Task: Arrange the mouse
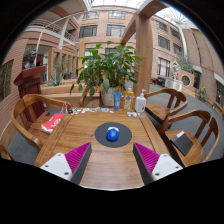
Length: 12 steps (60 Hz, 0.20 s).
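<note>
A blue mouse (112,133) sits on a round dark mouse pad (113,141) in the middle of a wooden table (70,135). My gripper (112,158) hovers just short of the pad, fingers spread wide and open, nothing between them. The pink pads (77,156) show on the inner faces of both fingers. The mouse lies ahead of the fingers, roughly centred between them.
A potted plant (108,68) stands at the table's far end, with a blue bottle (117,100) and a white bottle (141,102) beside it. Wooden chairs (190,130) line both sides. A red-and-white item (53,122) lies at the table's left.
</note>
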{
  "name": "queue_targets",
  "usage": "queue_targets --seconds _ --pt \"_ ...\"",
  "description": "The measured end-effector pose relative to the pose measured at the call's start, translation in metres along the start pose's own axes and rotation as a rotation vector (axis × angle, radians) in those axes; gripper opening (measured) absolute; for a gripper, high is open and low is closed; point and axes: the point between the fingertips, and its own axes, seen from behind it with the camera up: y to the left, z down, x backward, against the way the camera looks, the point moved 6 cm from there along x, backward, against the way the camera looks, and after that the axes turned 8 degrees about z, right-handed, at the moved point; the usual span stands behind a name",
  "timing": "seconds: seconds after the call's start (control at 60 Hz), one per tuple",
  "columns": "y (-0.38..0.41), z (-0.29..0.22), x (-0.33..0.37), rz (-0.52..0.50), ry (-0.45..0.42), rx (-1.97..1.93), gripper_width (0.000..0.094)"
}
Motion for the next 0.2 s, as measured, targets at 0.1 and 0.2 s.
queue_targets --seconds 0.1,0.2 --pt "-0.002 0.0032 0.0063 0.004 -0.002 0.019 0.0855" --pt "-0.0028 0.0034 0.0092 0.002 -0.002 0.019 0.0856"
